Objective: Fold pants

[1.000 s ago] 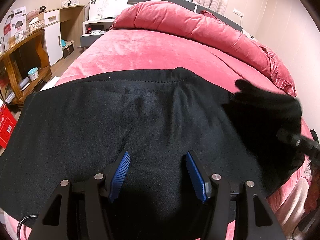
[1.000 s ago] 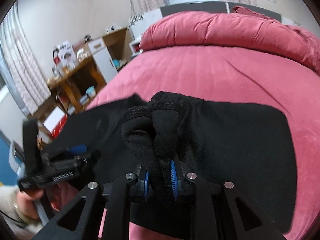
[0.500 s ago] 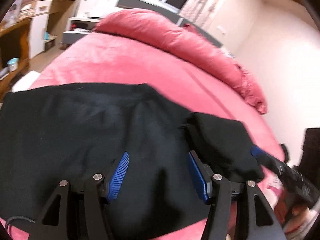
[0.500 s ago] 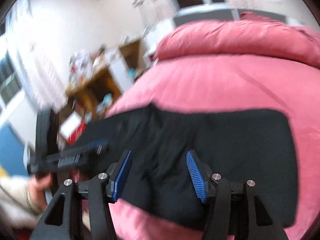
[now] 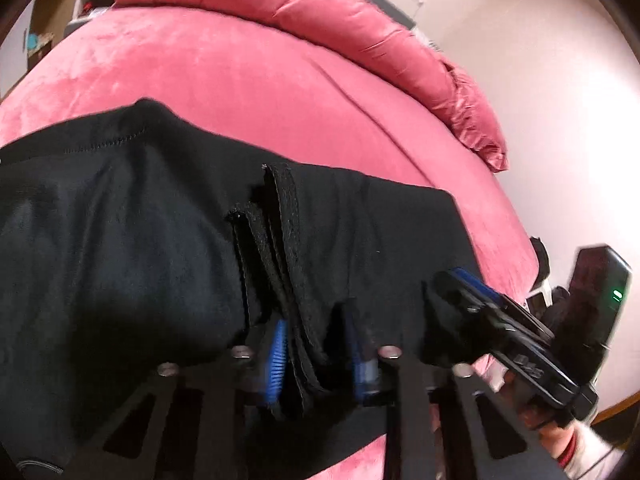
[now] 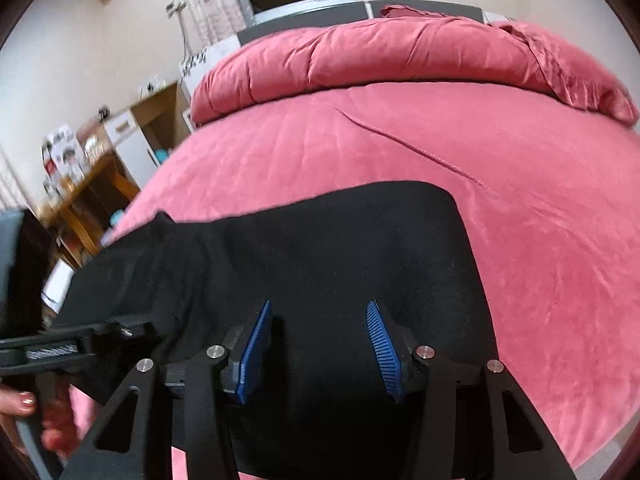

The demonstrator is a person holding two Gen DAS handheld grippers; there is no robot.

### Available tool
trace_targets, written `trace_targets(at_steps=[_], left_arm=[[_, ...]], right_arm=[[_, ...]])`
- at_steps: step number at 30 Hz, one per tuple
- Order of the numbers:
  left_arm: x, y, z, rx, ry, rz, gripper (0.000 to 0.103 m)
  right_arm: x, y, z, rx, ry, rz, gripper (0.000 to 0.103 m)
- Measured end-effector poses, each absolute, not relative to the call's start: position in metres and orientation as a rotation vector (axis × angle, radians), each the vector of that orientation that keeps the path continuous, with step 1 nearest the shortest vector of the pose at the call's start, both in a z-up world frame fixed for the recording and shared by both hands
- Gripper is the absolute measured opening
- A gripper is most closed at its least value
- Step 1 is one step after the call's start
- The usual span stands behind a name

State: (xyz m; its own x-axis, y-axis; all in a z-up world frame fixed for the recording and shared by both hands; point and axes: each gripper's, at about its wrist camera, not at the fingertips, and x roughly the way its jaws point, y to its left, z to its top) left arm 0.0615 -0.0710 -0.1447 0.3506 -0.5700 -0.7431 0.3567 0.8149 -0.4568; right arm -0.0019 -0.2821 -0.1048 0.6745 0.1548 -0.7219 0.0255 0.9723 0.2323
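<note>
Black pants [image 5: 132,220] lie folded across the near edge of a pink bed; they also show in the right wrist view [image 6: 328,256]. My left gripper [image 5: 318,354] is shut on a bunched stack of the pants' hem edges [image 5: 280,240], which stand up between its blue pads. My right gripper [image 6: 316,344] is open and empty, hovering over the right part of the pants. It also shows at the right of the left wrist view [image 5: 496,320]. The left gripper shows at the left edge of the right wrist view [image 6: 60,350].
The pink bed [image 6: 480,168] stretches beyond the pants, with a rolled pink duvet [image 6: 380,52] at its head. Wooden shelves and a white cabinet [image 6: 92,172] stand left of the bed. A pale wall [image 5: 560,100] is on the right.
My right gripper let go of the bunched cloth and opened. My left gripper, open a second ago, swung right and closed on the stacked hem edges.
</note>
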Motion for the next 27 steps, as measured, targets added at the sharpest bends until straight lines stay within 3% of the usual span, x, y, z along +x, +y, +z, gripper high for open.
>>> trace_targets(at_steps=[6, 8, 10, 15, 21, 23, 25, 27], left_arm=[[0.038, -0.059, -0.146, -0.186, 1.012, -0.616, 0.012], [0.035, -0.06, -0.152, -0.137, 1.005, -0.596, 0.018], [0.033, -0.058, -0.148, -0.126, 0.993, -0.574, 0.034], [0.033, -0.034, -0.136, -0.184, 0.972, -0.53, 0.035], [0.038, 0.031, -0.112, -0.254, 0.875, -0.363, 0.036], [0.043, 0.067, -0.105, -0.327, 0.855, -0.287, 0.039], [0.047, 0.096, -0.102, -0.388, 0.847, -0.226, 0.05], [0.044, 0.138, -0.097, -0.466, 0.827, -0.153, 0.051]], right_arm=[[-0.01, -0.282, -0.117, 0.226, 0.825, 0.085, 0.051], [-0.01, -0.276, -0.119, 0.178, 0.829, 0.08, 0.052], [-0.009, -0.266, -0.12, 0.111, 0.83, 0.07, 0.055], [-0.013, -0.256, -0.111, 0.069, 0.813, 0.069, 0.057], [-0.018, -0.236, -0.097, 0.078, 0.752, 0.23, 0.056], [-0.014, -0.229, -0.105, 0.069, 0.792, 0.266, 0.056], [-0.009, -0.227, -0.116, 0.061, 0.835, 0.277, 0.057], [-0.008, -0.229, -0.121, 0.071, 0.843, 0.277, 0.057]])
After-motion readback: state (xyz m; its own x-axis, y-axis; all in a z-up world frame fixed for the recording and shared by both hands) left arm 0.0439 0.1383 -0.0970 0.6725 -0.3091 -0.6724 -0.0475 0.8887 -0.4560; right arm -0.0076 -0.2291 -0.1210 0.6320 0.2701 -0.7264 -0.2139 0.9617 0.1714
